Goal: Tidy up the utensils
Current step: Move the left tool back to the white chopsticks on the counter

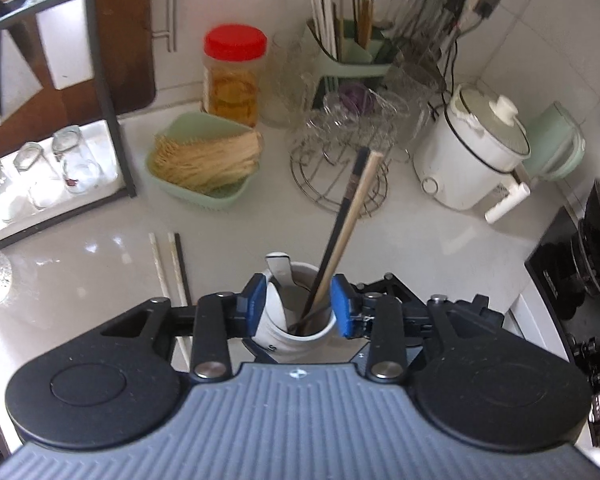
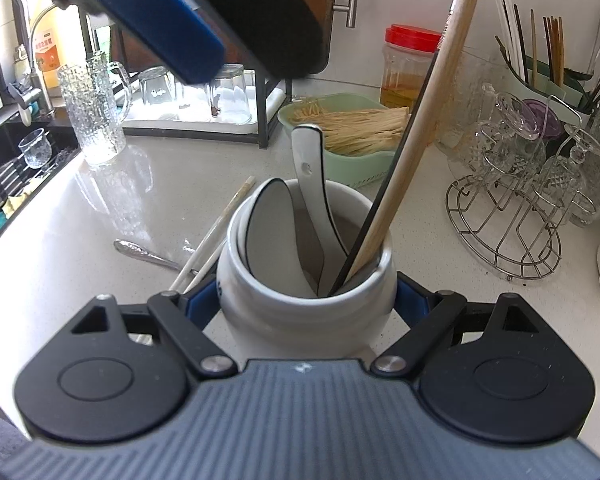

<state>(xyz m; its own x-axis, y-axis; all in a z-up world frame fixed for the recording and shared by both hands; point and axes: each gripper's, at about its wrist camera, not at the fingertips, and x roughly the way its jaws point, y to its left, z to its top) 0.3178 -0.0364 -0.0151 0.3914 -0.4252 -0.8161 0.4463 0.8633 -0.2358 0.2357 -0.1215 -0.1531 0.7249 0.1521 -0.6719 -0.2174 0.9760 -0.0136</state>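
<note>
A white ceramic jar (image 2: 300,320) stands on the pale counter, and my right gripper (image 2: 306,304) is shut on its sides. It holds two white spoons (image 2: 312,184), a black chopstick (image 2: 404,168) and a wooden chopstick (image 2: 424,120) leaning right. In the left wrist view my left gripper (image 1: 299,306) hovers over the jar (image 1: 276,328), open, its blue pads (image 1: 342,308) on either side of the mouth and gripping nothing. Its pad (image 2: 160,20) also shows at the top left of the right wrist view. White chopsticks (image 1: 168,268) and a metal spoon (image 2: 144,254) lie on the counter left of the jar.
Behind the jar are a green basket (image 1: 204,160) of thin sticks, a red-lidded jar (image 1: 234,72), a wire rack (image 1: 340,160) with glasses, a green chopstick holder (image 1: 348,48) and a white cooker (image 1: 472,156). A glass mug (image 2: 96,116) and sink (image 2: 16,152) lie left, a stove (image 1: 580,272) right.
</note>
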